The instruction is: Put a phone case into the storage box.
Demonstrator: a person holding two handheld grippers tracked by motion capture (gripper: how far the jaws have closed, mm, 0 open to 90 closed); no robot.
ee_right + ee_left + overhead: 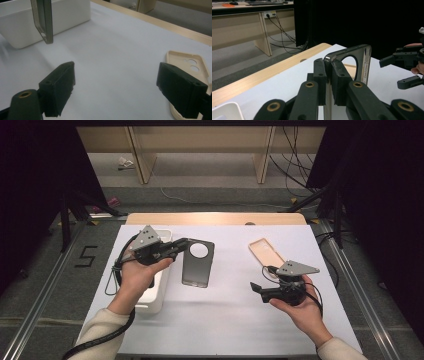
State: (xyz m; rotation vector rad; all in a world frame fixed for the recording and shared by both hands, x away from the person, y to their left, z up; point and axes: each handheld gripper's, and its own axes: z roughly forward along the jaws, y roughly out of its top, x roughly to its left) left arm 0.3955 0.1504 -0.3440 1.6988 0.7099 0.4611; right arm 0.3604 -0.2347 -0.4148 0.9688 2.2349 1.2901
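Grey phone case (pixel 198 263) is pinched by the left gripper (pixel 181 246) and held above the table (pixel 225 320) near its left edge; right gripper (pixel 256 289) jaws are spread, unloaded.

Even overhead light is brightening the white table (pixel 225 320); beyond it, dark curtains are swallowing detail, and both gripper views are looking soft and grainy

dark phone case (pixel 42 20) top cut off, beige case (pixel 186 62) partly hidden
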